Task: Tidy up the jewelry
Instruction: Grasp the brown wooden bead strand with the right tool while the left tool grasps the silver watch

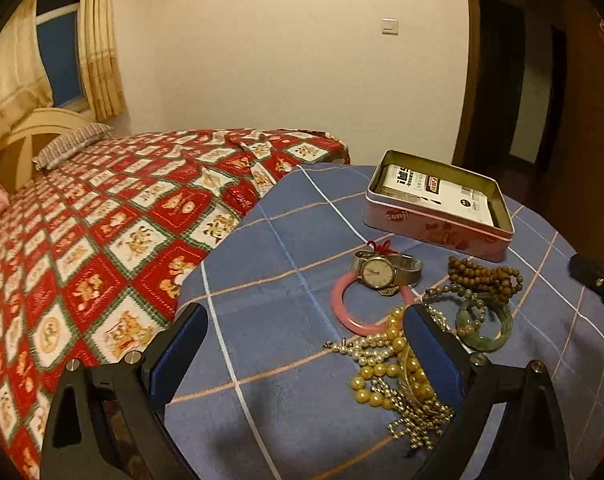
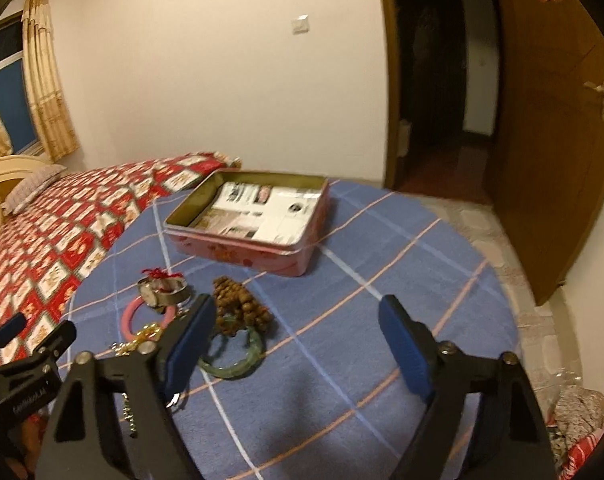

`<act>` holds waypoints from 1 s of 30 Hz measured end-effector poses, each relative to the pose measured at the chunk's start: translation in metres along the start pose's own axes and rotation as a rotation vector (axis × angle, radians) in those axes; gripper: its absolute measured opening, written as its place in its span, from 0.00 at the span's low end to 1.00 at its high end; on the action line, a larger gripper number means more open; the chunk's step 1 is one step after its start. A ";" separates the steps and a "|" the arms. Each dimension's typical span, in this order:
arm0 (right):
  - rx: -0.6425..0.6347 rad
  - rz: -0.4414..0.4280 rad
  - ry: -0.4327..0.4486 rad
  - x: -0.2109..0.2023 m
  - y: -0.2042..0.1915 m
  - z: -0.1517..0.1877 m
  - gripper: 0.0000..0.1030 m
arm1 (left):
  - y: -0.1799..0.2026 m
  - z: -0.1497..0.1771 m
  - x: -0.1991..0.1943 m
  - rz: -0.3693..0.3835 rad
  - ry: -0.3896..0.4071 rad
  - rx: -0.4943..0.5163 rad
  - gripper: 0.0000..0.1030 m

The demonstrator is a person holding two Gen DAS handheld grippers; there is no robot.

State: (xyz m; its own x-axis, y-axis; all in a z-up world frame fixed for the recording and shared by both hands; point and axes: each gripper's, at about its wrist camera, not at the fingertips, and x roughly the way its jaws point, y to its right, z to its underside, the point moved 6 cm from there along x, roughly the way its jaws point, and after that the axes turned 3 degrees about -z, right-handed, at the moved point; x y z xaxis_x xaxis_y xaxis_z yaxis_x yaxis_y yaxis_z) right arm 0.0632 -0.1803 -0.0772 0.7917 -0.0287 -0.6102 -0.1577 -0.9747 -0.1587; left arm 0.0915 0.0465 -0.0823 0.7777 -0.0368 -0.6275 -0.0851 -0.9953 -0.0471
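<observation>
One tin (image 1: 437, 216), one watch (image 1: 375, 272), two bangles (pink (image 1: 343, 312), green (image 1: 487, 334)) on the surface (image 1: 286, 264). Both grippers (left (image 1: 303, 354), right (image 2: 298, 344)) tilt downward, jaws wide, holding nothing.

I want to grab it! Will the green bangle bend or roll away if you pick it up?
The green bangle looks like a solid stone ring, so probably stiff, not bendy. Lying flat, it shouldn't roll unless tipped on edge. Its glossy surface may be slippery, and stone could crack if dropped.

You see a bed (image 1: 114, 216) with a red patterned quilt beside the blue checked cloth (image 1: 286, 240), a striped pillow (image 1: 72, 144), cream curtains (image 1: 100, 52) at a window, a wall switch (image 2: 300, 24), an open wooden door (image 2: 557, 128).
</observation>
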 end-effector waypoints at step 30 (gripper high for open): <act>-0.025 -0.282 -0.265 0.113 -0.017 0.003 0.17 | 0.051 -0.021 0.119 0.220 -0.161 -0.007 0.31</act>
State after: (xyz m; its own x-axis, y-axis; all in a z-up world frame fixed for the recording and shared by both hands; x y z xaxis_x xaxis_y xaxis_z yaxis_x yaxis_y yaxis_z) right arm 0.1532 -0.1660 -0.1457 0.6218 0.2959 -0.7251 0.0611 -0.9414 -0.3318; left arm 0.1926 -0.0108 -0.1427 0.6322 -0.2381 -0.7373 -0.2362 -0.9655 0.1093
